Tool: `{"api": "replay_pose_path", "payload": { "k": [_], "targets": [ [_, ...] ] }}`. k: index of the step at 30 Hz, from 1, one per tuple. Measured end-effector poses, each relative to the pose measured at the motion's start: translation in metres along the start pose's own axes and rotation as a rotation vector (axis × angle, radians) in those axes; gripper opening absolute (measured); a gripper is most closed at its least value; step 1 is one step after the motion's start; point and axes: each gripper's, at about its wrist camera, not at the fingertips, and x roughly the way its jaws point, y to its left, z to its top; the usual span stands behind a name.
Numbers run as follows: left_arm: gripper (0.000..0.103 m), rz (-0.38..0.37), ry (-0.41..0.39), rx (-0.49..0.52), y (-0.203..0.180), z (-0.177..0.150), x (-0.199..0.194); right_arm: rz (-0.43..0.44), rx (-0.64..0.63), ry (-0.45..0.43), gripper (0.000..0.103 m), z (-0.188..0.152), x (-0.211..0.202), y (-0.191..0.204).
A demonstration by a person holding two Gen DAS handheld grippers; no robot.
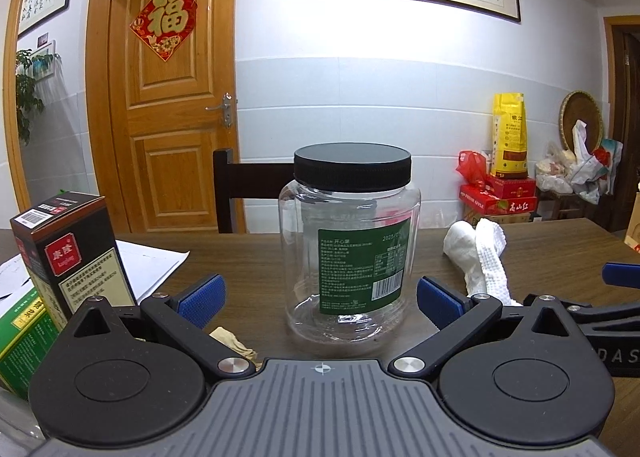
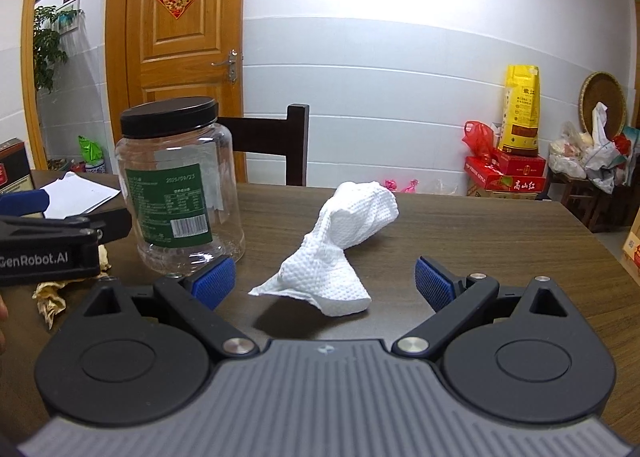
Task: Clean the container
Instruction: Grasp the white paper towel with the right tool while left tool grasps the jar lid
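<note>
The jar (image 1: pixel 349 245) stands upright, lid (image 1: pixel 352 167) on, mid-surface; the paper towel (image 2: pixel 340 253) lies to its right. Left gripper (image 1: pixel 318 299) and right gripper (image 2: pixel 324 283) are spread apart, empty. Either pre-cleaning or finished state is indicated.

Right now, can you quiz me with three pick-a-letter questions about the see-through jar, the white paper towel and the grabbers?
1. Where is the crumpled white paper towel?
A. Inside the jar
B. On the brown wooden table
C. On the chair

2. What colour is the screw lid of the clear plastic jar?
A. Black
B. Red
C. White

3. How do the left gripper and right gripper stand?
A. Both shut
B. Both open, holding nothing
C. One holds the towel

Answers: B, the towel lies on the tabletop beside the jar; A, the lid is black; B, both jaws are spread, nothing gripped.
</note>
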Motion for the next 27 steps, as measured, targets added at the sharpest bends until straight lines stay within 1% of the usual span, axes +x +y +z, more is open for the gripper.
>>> {"api": "replay_pose_path", "payload": {
  "k": [2,9,14,16,17,18,22,27],
  "targets": [
    [0.103,-0.003,-0.003,0.001,-0.001,0.001,0.002,-0.006,0.002,0.000,0.093,0.001,0.003,-0.001],
    [0.103,-0.009,-0.019,-0.009,-0.002,0.010,0.011,-0.023,0.020,0.010,0.091,0.002,0.017,-0.006],
    [0.103,-0.004,-0.053,0.010,-0.006,0.023,0.021,-0.035,0.024,0.018,0.090,0.005,0.036,-0.007],
    [0.103,-0.002,-0.064,0.020,-0.008,0.028,0.028,-0.035,0.025,0.025,0.088,0.006,0.043,-0.007],
    [0.103,-0.002,-0.070,0.027,-0.009,0.031,0.031,-0.033,0.025,0.029,0.084,0.007,0.047,-0.007],
    [0.103,0.000,-0.078,0.033,-0.010,0.034,0.035,-0.032,0.026,0.032,0.083,0.008,0.050,-0.007],
    [0.103,-0.007,-0.100,0.052,-0.014,0.044,0.047,-0.029,0.031,0.044,0.083,0.011,0.062,-0.007],
    [0.103,-0.010,-0.104,0.040,-0.016,0.050,0.061,-0.024,0.046,0.051,0.083,0.010,0.076,-0.007]
  ]
}}
